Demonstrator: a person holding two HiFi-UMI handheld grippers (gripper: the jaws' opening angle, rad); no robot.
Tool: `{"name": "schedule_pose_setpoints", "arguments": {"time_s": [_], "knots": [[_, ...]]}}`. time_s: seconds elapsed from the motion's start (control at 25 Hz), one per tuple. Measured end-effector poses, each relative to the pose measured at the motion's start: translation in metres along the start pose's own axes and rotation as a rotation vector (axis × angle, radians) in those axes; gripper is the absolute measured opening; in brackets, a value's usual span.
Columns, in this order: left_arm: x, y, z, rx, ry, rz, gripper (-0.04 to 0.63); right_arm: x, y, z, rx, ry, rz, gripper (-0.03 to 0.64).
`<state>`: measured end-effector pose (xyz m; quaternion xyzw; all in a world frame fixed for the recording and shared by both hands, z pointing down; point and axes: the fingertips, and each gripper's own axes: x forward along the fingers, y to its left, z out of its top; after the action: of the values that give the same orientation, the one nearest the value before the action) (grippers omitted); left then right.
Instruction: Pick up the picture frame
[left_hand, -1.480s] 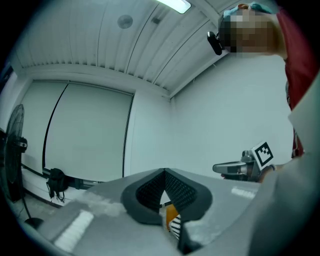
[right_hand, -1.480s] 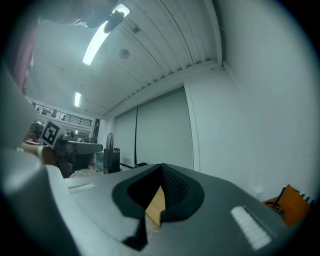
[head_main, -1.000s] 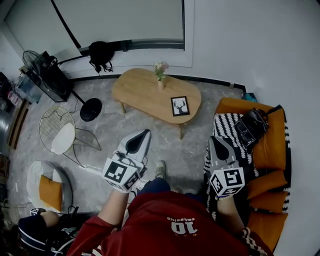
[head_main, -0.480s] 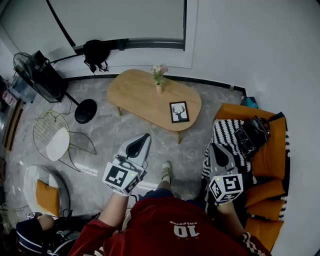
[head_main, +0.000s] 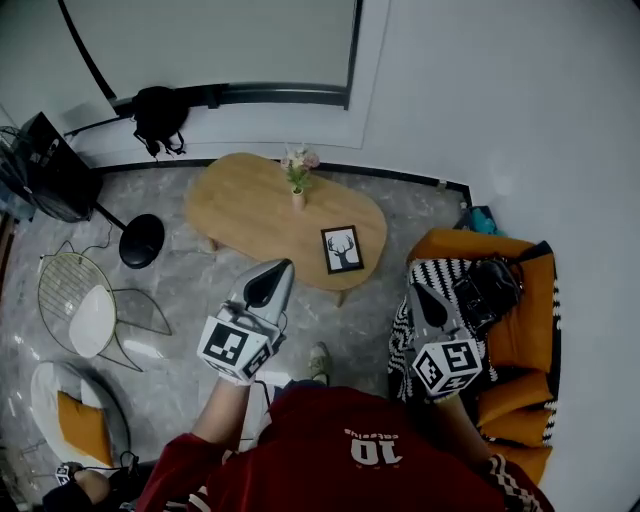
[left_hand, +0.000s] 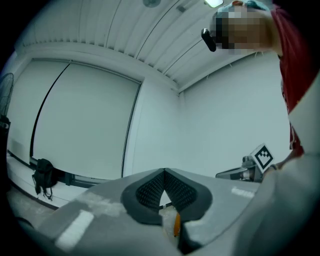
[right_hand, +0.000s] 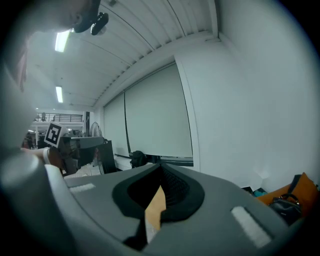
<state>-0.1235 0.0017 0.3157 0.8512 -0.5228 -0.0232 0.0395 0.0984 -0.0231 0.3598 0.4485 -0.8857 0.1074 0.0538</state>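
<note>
Grippers: L gripper (head_main: 278, 270) jaws together, nothing btwn | R gripper (head_main: 420, 292) jaws together, nothing btwn, beside orange sofa (head_main: 520, 335) | picture frame (head_main: 342, 249) on right end of oval wood table (head_main: 245, 200), apart from both grippers | flower vase (head_main: 298, 192) further back on the table

What we count
One table (head_main: 240, 200), one frame (head_main: 342, 249), one vase (head_main: 298, 196), one sofa (head_main: 520, 340), one wire chair (head_main: 92, 318), two grippers: left gripper (head_main: 283, 265), right gripper (head_main: 413, 288).
</note>
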Motion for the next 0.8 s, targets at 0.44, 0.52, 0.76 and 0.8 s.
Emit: {"name": "schedule_pose_setpoints", "arguments": {"time_s": [0.44, 0.52, 0.76, 0.8], "knots": [[0.073, 0.051, -0.030, -0.047, 0.005, -0.118, 0.000, 0.080, -0.011, 0.015, -0.068, 0.026, -0.043, 0.000], [0.078, 0.059, -0.032, -0.059, 0.011, -0.112, 0.000, 0.091, -0.013, 0.016, -0.063, 0.030, -0.039, 0.000], [0.093, 0.068, -0.047, -0.076, 0.043, -0.100, 0.000, 0.115, -0.023, 0.003, -0.086, 0.060, -0.010, 0.000], [0.096, 0.068, -0.049, -0.075, 0.047, -0.100, 0.000, 0.118, -0.026, 0.000, -0.088, 0.065, -0.004, 0.000]]}}
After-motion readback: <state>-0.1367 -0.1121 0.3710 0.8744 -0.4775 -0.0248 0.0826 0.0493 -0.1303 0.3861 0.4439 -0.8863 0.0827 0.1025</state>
